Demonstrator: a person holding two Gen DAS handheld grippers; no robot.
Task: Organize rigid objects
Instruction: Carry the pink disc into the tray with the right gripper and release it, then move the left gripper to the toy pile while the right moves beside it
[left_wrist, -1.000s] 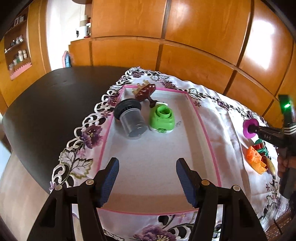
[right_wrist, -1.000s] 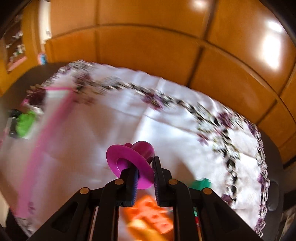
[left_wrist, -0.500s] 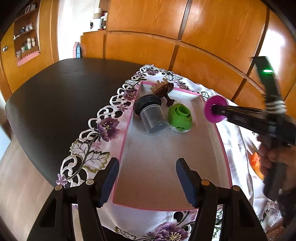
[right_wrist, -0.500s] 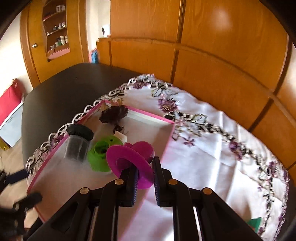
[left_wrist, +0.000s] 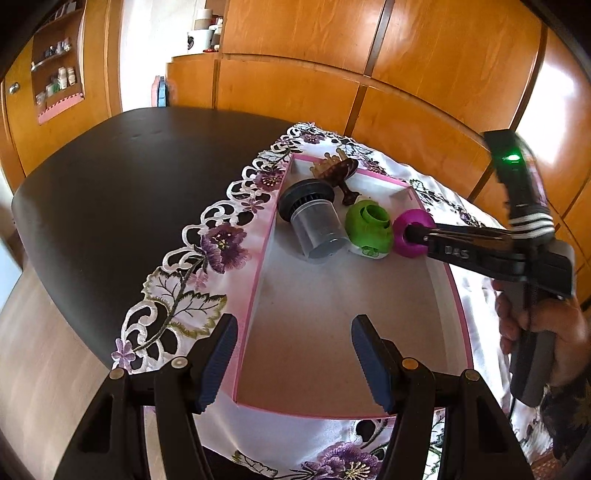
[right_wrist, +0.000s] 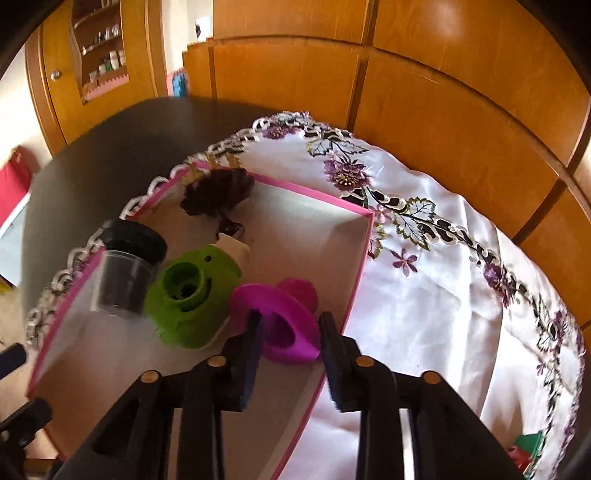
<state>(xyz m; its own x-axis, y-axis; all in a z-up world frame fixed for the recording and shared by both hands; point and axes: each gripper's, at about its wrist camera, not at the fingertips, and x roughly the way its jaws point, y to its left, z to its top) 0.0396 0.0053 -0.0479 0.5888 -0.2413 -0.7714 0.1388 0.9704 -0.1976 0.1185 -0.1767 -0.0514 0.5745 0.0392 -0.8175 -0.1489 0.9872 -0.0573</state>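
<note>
A pink-rimmed white tray (left_wrist: 255, 291) lies on the cloth. At its far end are a clear jar with a black lid (left_wrist: 314, 218), a green plastic piece (left_wrist: 369, 229) and a dark brown comb-like piece (left_wrist: 336, 171). A magenta flanged piece (right_wrist: 280, 302) sits just right of the green piece (right_wrist: 192, 299), inside the tray's right wall (right_wrist: 354, 291). My right gripper (right_wrist: 290, 321) straddles the magenta piece and its jaws are opening, with a gap at the right pad. My left gripper (left_wrist: 293, 332) hovers open over the tray's near end with nothing between its fingers.
A white embroidered cloth (right_wrist: 443, 295) covers part of a dark table (left_wrist: 110, 203). Wooden cabinet doors stand close behind. Small green and red toys (right_wrist: 528, 443) lie on the cloth at the far right. A hand (left_wrist: 535, 325) holds the right gripper's handle.
My right gripper carried the magenta piece leftward from the cloth into the tray, set it beside the green piece, and its jaws have parted. The left gripper's view shifted a little to the left.
</note>
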